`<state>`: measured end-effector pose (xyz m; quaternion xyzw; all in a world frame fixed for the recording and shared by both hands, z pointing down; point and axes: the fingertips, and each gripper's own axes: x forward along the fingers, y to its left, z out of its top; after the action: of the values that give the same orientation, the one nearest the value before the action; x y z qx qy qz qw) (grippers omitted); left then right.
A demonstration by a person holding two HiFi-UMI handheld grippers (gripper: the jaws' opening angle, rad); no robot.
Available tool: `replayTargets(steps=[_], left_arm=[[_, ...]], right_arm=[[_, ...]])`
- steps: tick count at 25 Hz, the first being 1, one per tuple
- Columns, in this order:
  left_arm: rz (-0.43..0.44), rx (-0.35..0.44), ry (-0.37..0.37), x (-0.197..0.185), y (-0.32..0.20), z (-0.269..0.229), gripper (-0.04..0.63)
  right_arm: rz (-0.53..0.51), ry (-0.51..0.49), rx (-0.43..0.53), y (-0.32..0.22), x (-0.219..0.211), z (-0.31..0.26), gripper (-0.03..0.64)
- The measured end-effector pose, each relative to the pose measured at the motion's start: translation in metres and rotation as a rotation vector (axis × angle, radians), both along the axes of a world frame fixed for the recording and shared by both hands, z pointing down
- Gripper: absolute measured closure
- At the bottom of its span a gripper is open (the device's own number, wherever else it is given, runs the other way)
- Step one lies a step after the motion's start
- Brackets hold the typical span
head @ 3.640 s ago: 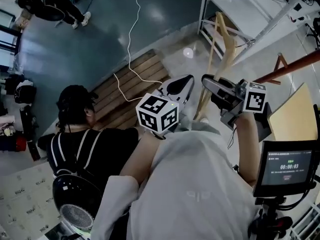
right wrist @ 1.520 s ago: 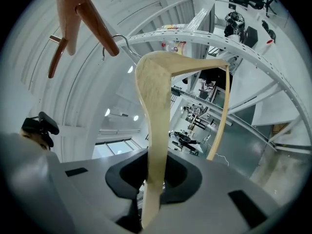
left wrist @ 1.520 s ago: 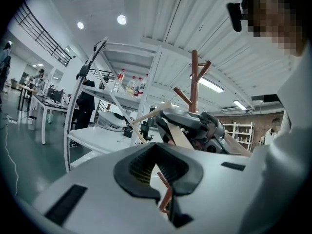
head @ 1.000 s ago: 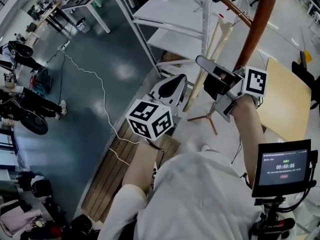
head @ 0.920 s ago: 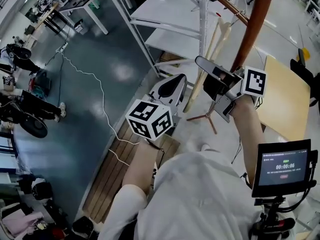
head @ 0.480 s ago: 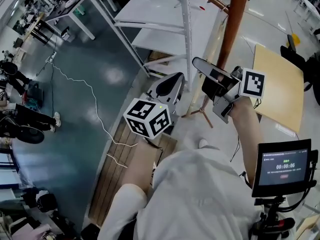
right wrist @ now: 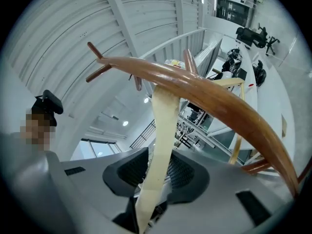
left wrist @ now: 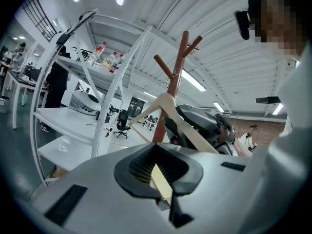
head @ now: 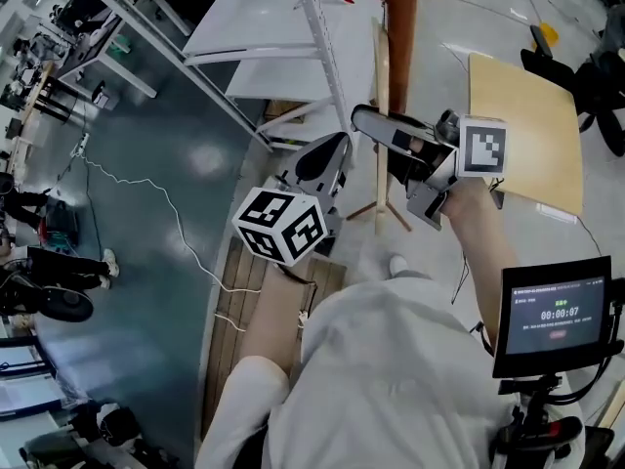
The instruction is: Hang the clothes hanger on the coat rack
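The pale wooden clothes hanger [head: 379, 115] stands on end between my two grippers, right beside the brown coat rack pole [head: 400, 27]. My left gripper [head: 327, 159] is shut on one end of the hanger [left wrist: 161, 182], and the hanger's peak [left wrist: 165, 101] rises in front of the coat rack's pegs [left wrist: 178, 57]. My right gripper [head: 379, 130] has the other hanger arm [right wrist: 158, 145] between its jaws, which are opening; a gap shows beside one pad. In the right gripper view the coat rack pole [right wrist: 214, 99] curves just behind the hanger.
White metal shelving [head: 264, 57] stands to the left of the coat rack. A pale wood board [head: 522, 130] lies on the right, and a small screen on a stand [head: 557, 316] is at lower right. A white cable [head: 166, 213] runs across the dark floor beside a wooden pallet [head: 244, 291].
Both grippers and the hanger have moved closer to the coat rack pole, which now stands upright just beyond them. The hanger has turned more upright. The right jaws have widened.
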<state>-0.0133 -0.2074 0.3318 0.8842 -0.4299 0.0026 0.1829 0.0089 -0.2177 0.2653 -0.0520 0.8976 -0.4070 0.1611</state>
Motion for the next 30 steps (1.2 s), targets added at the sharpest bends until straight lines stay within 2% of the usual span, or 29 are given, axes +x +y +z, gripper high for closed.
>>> replayTargets(steps=[5, 11, 20, 27, 30], left_arm=[[0.035, 0.0, 0.013, 0.011, -0.006, 0.001, 0.594], [0.066, -0.005, 0.02, 0.024, -0.011, 0.005, 0.594], [0.112, -0.003, 0.024, 0.039, -0.019, 0.007, 0.595], [0.142, -0.004, 0.025, 0.05, -0.024, 0.01, 0.594], [0.146, -0.01, 0.032, 0.053, -0.024, 0.013, 0.594]], right_arm=[[-0.009, 0.019, 0.025, 0.005, 0.004, -0.003, 0.43], [0.035, 0.075, 0.015, 0.002, 0.019, 0.003, 0.43], [0.054, 0.097, 0.019, 0.001, 0.031, 0.006, 0.43], [0.127, 0.285, 0.12, -0.006, 0.049, 0.012, 0.43], [0.164, 0.288, 0.115, -0.007, 0.066, 0.016, 0.43]])
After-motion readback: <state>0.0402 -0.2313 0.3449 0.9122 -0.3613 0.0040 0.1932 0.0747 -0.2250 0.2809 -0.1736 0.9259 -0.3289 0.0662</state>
